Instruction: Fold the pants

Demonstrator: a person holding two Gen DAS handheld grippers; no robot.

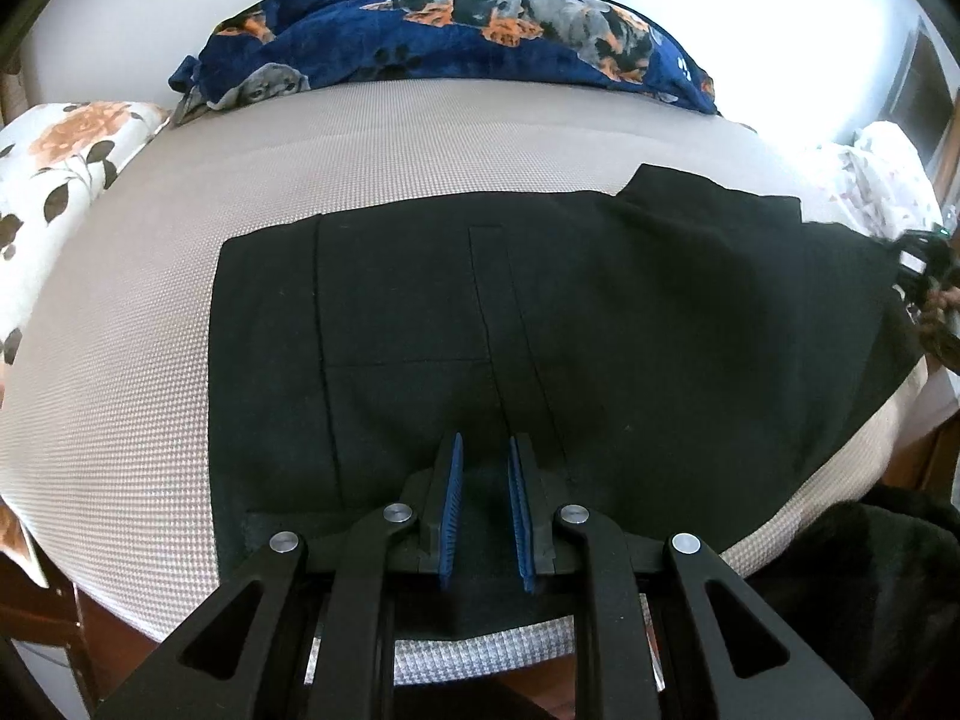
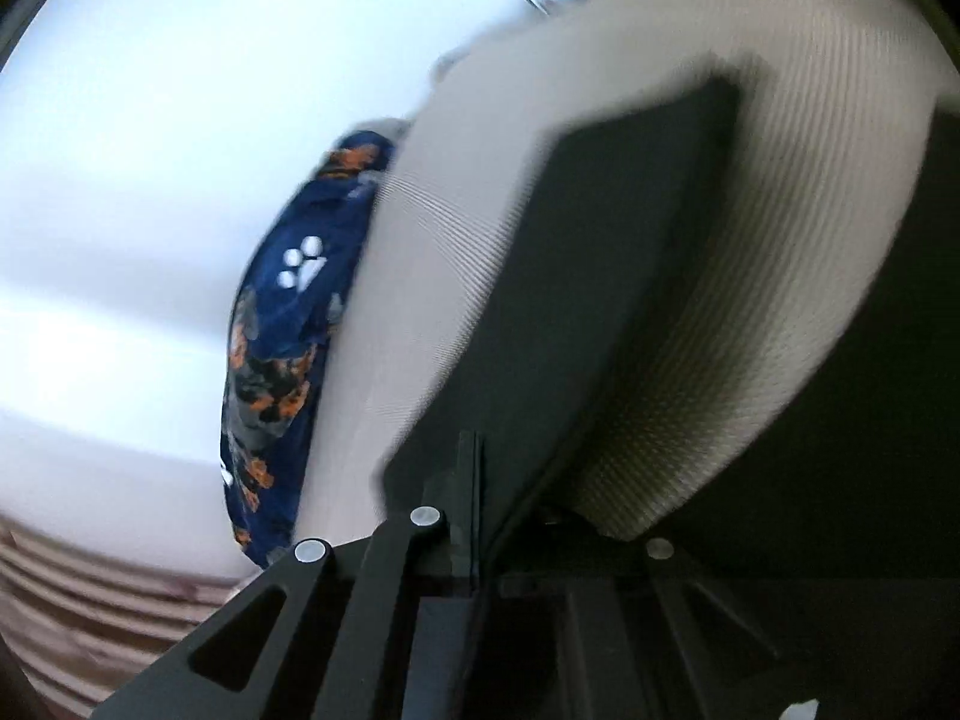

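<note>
Black pants (image 1: pixel 540 324) lie flat on the beige bed cover (image 1: pixel 150 360), waist end to the left, legs running right. My left gripper (image 1: pixel 485 450) hovers over the near edge of the pants with its blue-padded fingers (image 1: pixel 453 480) slightly apart and nothing between them. My right gripper shows at the far right of the left wrist view (image 1: pixel 924 276), at the leg end. In the tilted, blurred right wrist view, my right gripper (image 2: pixel 474 468) is shut on the black pants fabric (image 2: pixel 600 300), which rises from its fingers.
A navy dog-print blanket (image 1: pixel 456 30) lies along the far side of the bed. A floral pillow (image 1: pixel 54 180) sits at the left. A white patterned cloth (image 1: pixel 882 174) lies at the far right. Dark fabric (image 1: pixel 870 570) sits at the near right.
</note>
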